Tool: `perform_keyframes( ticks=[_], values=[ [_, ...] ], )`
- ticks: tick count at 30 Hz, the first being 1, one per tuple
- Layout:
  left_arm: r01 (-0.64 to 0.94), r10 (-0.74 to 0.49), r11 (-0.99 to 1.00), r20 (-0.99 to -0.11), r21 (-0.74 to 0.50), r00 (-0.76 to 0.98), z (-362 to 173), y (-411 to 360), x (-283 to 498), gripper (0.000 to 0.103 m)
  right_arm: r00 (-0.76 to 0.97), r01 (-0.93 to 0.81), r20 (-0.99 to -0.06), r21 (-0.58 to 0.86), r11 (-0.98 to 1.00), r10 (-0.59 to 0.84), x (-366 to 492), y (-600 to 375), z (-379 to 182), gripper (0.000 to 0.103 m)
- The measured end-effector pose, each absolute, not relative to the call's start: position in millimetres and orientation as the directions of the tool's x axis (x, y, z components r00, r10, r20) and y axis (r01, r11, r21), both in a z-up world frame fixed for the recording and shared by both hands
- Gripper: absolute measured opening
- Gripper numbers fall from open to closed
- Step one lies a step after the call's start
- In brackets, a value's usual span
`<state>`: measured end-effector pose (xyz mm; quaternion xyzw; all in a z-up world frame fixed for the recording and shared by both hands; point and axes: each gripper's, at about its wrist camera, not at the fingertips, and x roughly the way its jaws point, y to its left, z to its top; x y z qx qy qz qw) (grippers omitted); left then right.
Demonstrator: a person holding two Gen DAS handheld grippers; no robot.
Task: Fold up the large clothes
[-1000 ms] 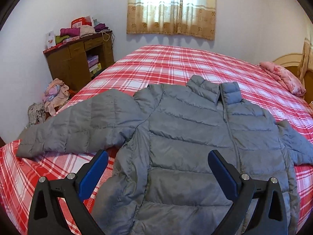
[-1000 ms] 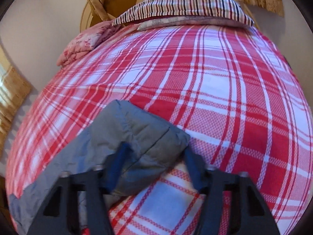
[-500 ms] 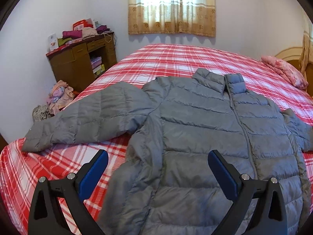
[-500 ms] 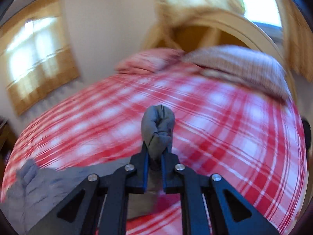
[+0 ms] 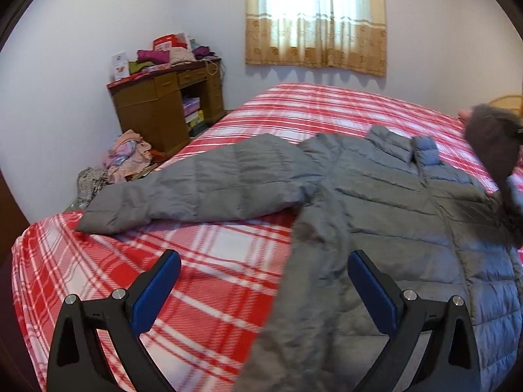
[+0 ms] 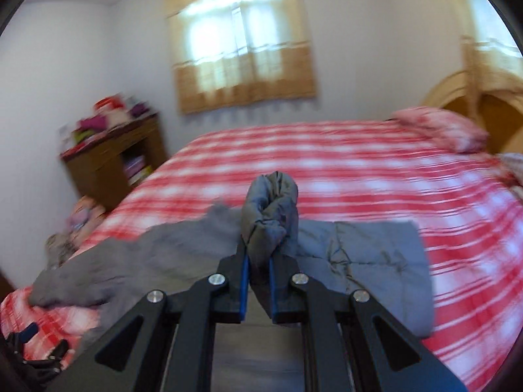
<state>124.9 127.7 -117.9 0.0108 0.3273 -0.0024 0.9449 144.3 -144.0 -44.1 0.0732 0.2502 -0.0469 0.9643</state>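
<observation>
You have no readable text here; the white card [image 5: 119, 64] and the red box [image 5: 167, 42] on top of the wooden desk [image 5: 153, 104] carry print, but it is too small for you to make out; in your right wrist view the same pile is blurred; no label or brand shows on the grey jacket [image 5: 376, 202].

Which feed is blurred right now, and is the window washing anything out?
Right wrist view: heavy motion smear across the bed and desk; only the right gripper and pinched sleeve cuff stay sharp. Left wrist view: mostly crisp; window blown out, fisheye bending edges.
</observation>
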Motion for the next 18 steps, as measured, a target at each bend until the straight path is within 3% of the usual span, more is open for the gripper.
perform_keyframes(
  ticks=[8, 11, 12, 13, 15, 18],
  values=[
    [-0.043, 0.034, 0.999, -0.605, -0.001, 0.796, -114.1, 164.9, 130.1, 0.102, 0.815, -0.043, -0.568, 0.139, 0.989, 0.115, 216.5, -51.1, -109.5, 0.013],
    [-0.054, 0.034, 0.998, -0.612, -0.015, 0.79, -115.2, 172.9, 135.9, 0.102, 0.791, -0.085, -0.586, 0.177, 0.981, 0.174, 229.6, -29.5, -130.2, 0.019],
    [-0.058, 0.035, 0.998, -0.612, -0.017, 0.79, -115.6, 174.3, 137.8, 0.102, 0.782, -0.092, -0.593, 0.194, 0.977, 0.192, 232.1, -27.2, -133.4, 0.025],
    [-0.061, 0.037, 0.998, -0.613, -0.017, 0.789, -115.4, 175.0, 140.2, 0.102, 0.765, -0.113, -0.6, 0.234, 0.966, 0.235, 234.3, -26.3, -136.4, 0.048],
    [-0.061, 0.034, 0.998, -0.613, -0.023, 0.79, -115.1, 175.2, 142.8, 0.102, 0.759, -0.137, -0.578, 0.309, 0.941, 0.3, 234.5, -26.2, -136.7, 0.077],
    [-0.052, 0.028, 0.998, -0.611, -0.021, 0.791, -113.1, 169.9, 146.5, 0.102, 0.752, -0.184, -0.551, 0.354, 0.917, 0.363, 226.8, -35.1, -127.2, 0.077]
  ],
)
